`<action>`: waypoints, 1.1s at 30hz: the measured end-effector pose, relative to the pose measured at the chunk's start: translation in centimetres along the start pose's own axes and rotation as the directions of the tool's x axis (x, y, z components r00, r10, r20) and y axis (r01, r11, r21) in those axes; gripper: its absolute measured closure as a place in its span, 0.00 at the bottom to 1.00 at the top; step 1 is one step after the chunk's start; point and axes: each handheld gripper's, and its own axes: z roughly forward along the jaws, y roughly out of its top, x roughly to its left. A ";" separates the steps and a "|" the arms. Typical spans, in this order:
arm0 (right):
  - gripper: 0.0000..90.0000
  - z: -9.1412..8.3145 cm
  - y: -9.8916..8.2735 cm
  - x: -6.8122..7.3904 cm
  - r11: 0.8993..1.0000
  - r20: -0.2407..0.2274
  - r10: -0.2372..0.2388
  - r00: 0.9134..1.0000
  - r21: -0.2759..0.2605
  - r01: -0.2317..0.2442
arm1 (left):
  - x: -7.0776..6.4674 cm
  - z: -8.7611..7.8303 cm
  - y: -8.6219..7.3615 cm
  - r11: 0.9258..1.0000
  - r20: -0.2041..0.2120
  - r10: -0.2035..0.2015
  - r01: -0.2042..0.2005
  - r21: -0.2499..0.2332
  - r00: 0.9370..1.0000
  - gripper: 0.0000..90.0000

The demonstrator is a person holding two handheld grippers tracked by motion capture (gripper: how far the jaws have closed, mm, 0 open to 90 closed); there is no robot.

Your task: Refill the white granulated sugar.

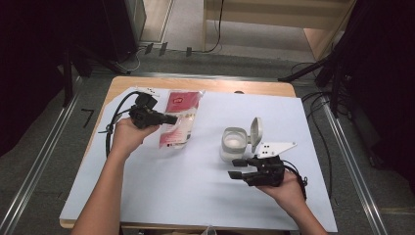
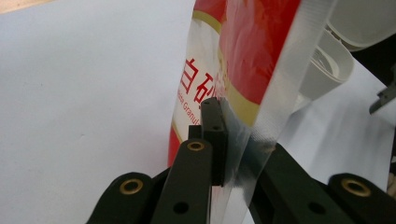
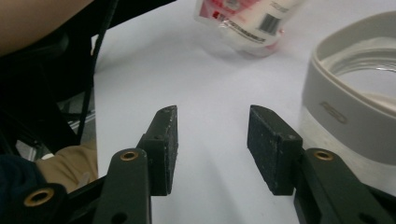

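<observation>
High view: a white sheet (image 1: 195, 186) is spread over a wooden table (image 1: 205, 84), and all positions are given relative to the lidded container (image 1: 235, 143), a clear tub with a pale grey collar whose flip lid (image 1: 255, 131) is raised. A red-and-white pouch (image 1: 180, 120) is seen well to the left of the container, apart from it, and is gripped at one edge by the left gripper (image 1: 172, 119), whose jaws are clamped on the pouch's clear sealed strip. The right gripper (image 1: 237, 168) is held just in front of the container, its jaws parted with nothing between them.

Left gripper view: the pads are pressed together on the transparent seam of the pouch (image 2: 233, 70), printed in red with gold trim; the container (image 2: 334, 60) is visible behind it.

Right gripper view: the two black pads (image 3: 164, 149) are shown apart over bare sheet, the container (image 3: 355, 116) just beside them and the pouch (image 3: 247, 21) farther off.
</observation>
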 end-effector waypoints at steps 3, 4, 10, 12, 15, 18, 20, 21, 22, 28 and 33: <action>0.60 -0.6 0.0 0.0 1.000 0.007 0.003 1.000 -0.016 -0.003 | -0.1 -0.3 -0.6 1.000 0.003 0.014 -0.014 -0.003 1.000 1.00; 0.60 -0.7 0.1 -0.1 1.000 0.009 0.000 1.000 -0.020 0.000 | -0.1 -0.4 -0.8 1.000 0.009 0.012 -0.012 -0.007 1.000 1.00; 0.60 -1.2 0.0 -0.4 1.000 0.035 0.005 0.999 -0.016 -0.004 | 0.3 -1.3 -1.9 1.000 0.023 0.005 -0.005 -0.012 1.000 0.96; 0.60 -1.3 0.0 -0.4 1.000 0.042 -0.005 0.999 -0.018 0.006 | 0.4 -1.5 -2.2 1.000 0.023 0.001 -0.001 0.001 1.000 0.96; 0.60 -1.3 0.0 -0.4 1.000 0.050 -0.008 0.999 -0.018 0.009 | 0.6 -1.9 -2.8 1.000 0.032 0.003 -0.003 -0.007 0.999 0.95; 0.60 -1.2 0.0 -0.4 1.000 0.052 -0.011 0.999 -0.017 0.012 | 0.7 -2.2 -3.1 1.000 0.035 0.012 -0.012 -0.015 0.999 0.94; 0.60 -1.2 0.0 -0.5 1.000 0.054 -0.011 0.998 -0.014 0.012 | 0.7 -2.3 -3.3 1.000 0.044 0.015 -0.014 -0.020 0.999 0.92; 0.60 -1.2 0.0 -0.5 1.000 0.055 -0.010 0.998 -0.009 0.011 | 0.7 -2.4 -3.4 1.000 0.051 0.016 -0.015 -0.022 0.999 0.91; 0.60 -1.2 0.0 -0.5 1.000 0.051 -0.004 0.999 -0.004 0.005 | 0.7 -2.5 -3.5 1.000 0.053 0.019 -0.018 -0.023 0.998 0.90; 0.60 -1.4 0.0 -0.8 1.000 0.058 0.007 0.998 -0.009 -0.006 | 0.7 -2.8 -3.7 0.999 0.064 0.035 -0.033 -0.021 0.997 0.83; 0.60 -1.6 0.0 -1.2 1.000 0.070 0.010 0.998 -0.010 -0.009 | 0.6 -2.7 -4.0 0.999 0.071 0.043 -0.044 0.011 0.997 0.77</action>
